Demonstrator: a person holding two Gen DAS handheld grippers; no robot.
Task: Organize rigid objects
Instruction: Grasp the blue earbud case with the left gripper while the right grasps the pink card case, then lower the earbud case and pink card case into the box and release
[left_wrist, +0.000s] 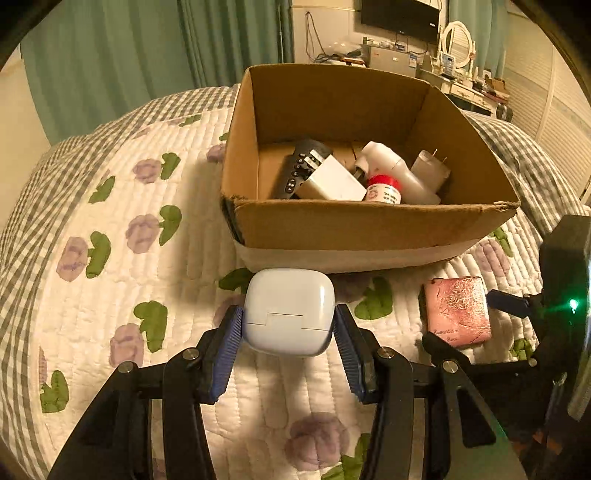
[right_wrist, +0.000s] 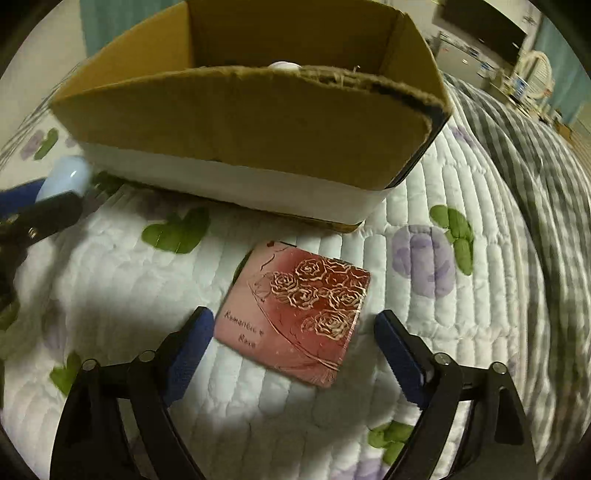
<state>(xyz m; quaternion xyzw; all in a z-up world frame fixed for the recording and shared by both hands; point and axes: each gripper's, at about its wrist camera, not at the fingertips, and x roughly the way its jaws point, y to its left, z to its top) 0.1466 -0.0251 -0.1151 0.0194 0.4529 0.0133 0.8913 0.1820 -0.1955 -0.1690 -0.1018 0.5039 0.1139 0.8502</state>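
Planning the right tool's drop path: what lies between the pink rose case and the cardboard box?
Only bare quilt between pink rose case and cardboard box, per the right wrist view.

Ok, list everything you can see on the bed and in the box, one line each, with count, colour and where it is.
Open cardboard box: one, brown with a white band at its base, on the quilt.
Remote control: one, black, inside the box, left side.
Plug adapter: one, white, in the box, leaning on the remote.
Plastic bottle: one, white, in the box.
Red-capped container: one, white label, in the box near its front wall.
Pronged plug: one, pale, in the box, right side.
Rose-patterned square tile: one, pink-red, flat on the quilt before the box.
Rounded plastic case: one, pale blue-white, between the left fingers.
Quilt: one, white with purple flowers.
Left gripper: closed on the case.
Right gripper: open, straddling the tile.
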